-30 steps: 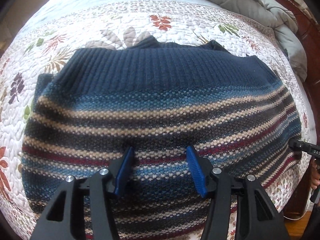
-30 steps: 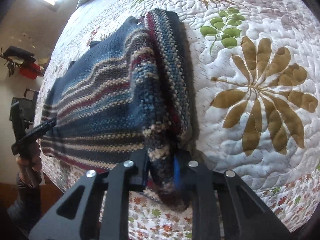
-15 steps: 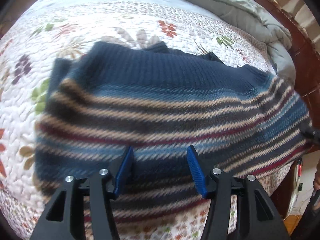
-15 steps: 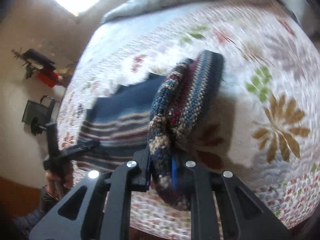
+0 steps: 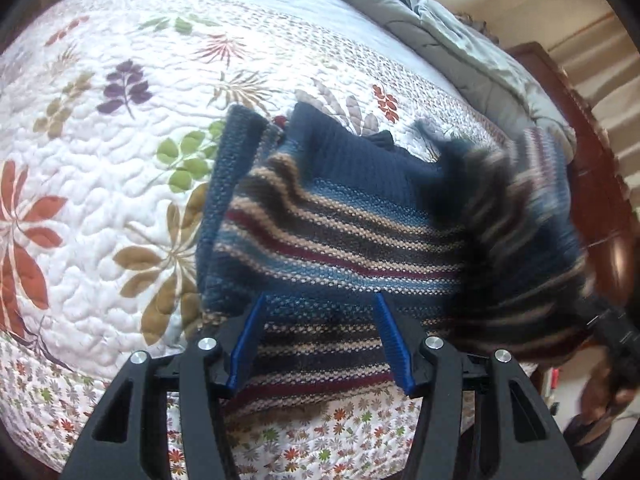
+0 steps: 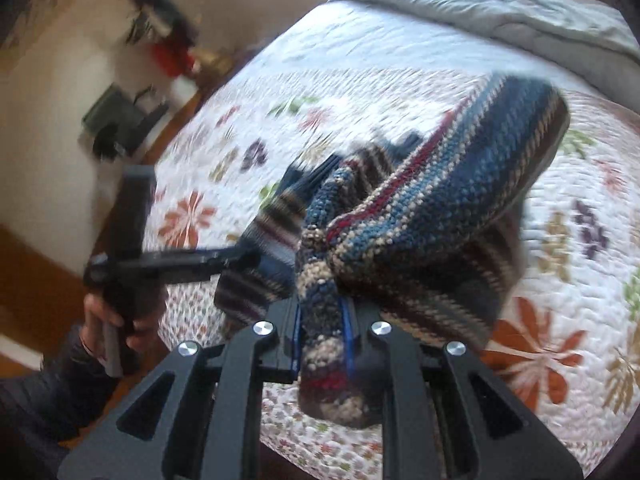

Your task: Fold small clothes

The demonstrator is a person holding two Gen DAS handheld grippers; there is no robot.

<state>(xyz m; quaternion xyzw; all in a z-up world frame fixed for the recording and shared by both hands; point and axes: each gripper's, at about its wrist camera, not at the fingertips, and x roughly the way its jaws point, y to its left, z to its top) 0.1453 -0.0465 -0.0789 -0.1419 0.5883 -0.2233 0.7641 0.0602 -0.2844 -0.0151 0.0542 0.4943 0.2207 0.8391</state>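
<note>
Floral quilt [image 5: 100, 208] underneath; striped sweater [image 5: 340, 232] spread at its 6 o'clock edge, one side lifted over toward 9 o'clock. Left gripper [image 5: 318, 340] above the hem, jaws about half open, holding nothing. Right gripper [image 6: 320, 334] clamped tight on a bunched fold, raised off the bed.

- A bed fills most of both views, covered by a white quilt [image 5: 120, 184] printed with leaves and flowers in rust, olive, green and purple; a band of small flowers runs along its near edge
- A grey comforter [image 6: 540, 20] lies bunched at the far end of the bed
- A dark wooden bed frame [image 5: 592, 184] rises beside the mattress
- Cream walls [image 6: 52, 92]; orange-brown wood floor [image 6: 24, 256] beside the bed
- Blurred dark and red objects [image 6: 168, 40] stand against the wall; bright light falls on the quilt
</note>
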